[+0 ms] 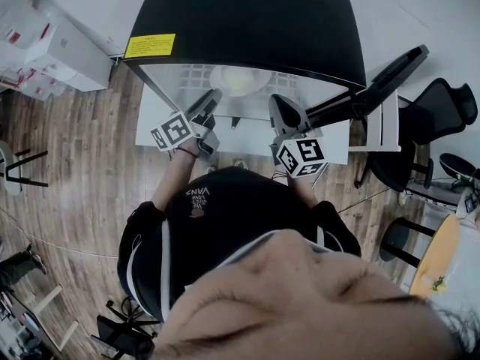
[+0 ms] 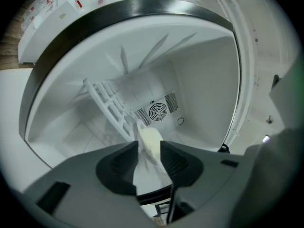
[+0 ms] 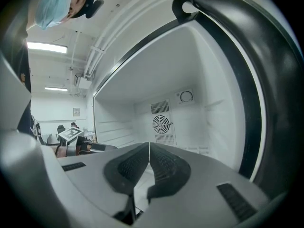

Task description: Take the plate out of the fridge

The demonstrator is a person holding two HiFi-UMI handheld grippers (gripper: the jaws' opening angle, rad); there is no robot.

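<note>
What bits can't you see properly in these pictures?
- Pale round plate: in the head view, its back part is hidden under the black fridge top. It is washed out, so anything on it is unclear.
- Same plate, left gripper view: lower part hidden behind the left gripper.
- Yellow label, head view: print too small.

Head view — steeply down onto the open fridge (image 1: 240, 21). Both gripper views face its interior at close range, sharing the rear fan (image 2: 157, 111).
</note>
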